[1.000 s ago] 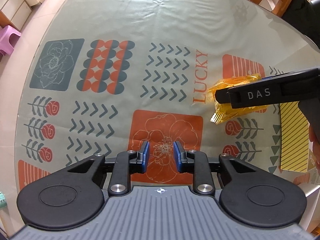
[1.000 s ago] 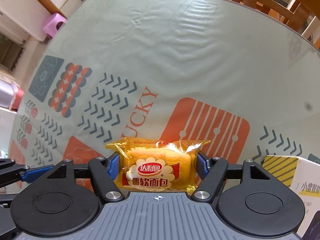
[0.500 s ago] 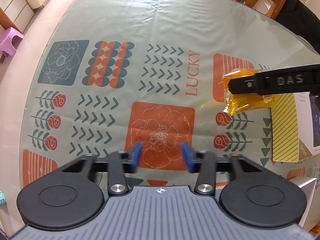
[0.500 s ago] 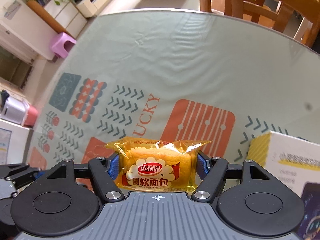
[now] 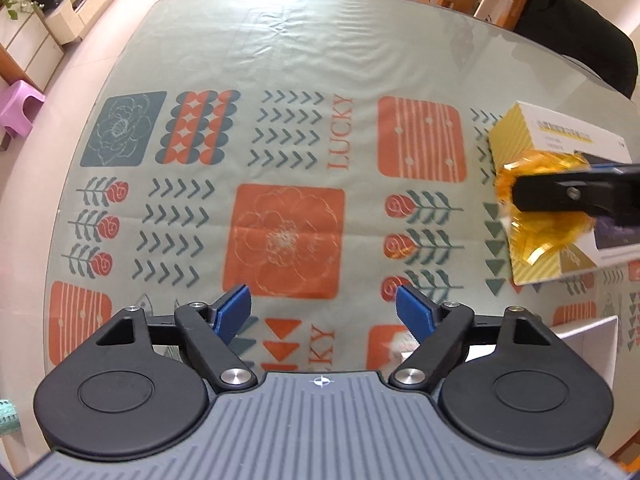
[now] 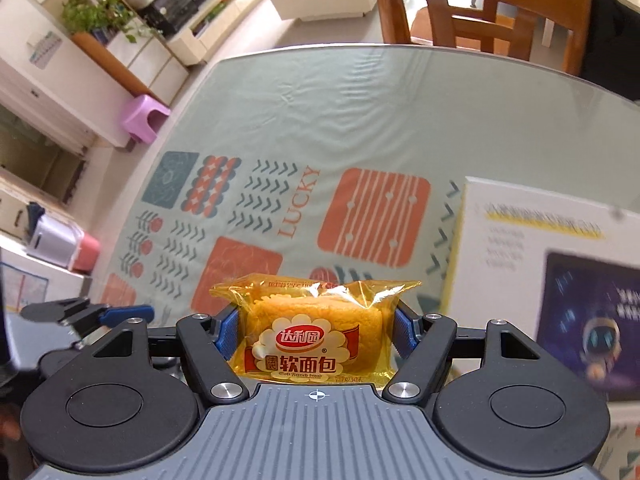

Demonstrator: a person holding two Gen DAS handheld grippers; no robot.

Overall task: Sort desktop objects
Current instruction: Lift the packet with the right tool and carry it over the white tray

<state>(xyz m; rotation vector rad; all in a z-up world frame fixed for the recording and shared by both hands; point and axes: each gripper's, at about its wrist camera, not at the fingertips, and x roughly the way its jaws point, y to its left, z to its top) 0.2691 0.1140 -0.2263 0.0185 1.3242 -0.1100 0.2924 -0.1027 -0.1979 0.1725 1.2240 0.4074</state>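
Tabletop (image 6: pixel 360 120) filled the frame; box (image 6: pixel 552 280) sat lower right. Right gripper (image 6: pixel 316 334) was clamped on the bread packet (image 6: pixel 316 332), bottom centre, best carried level and gently. Left gripper (image 5: pixel 322 312), jaws opening, held nothing.

Patterned tablecloth (image 5: pixel 280 60) covers table. Wooden chair (image 6: pixel 460 12) upper right; purple stool (image 6: pixel 145 118) and potted plant (image 6: pixel 100 12) upper left.
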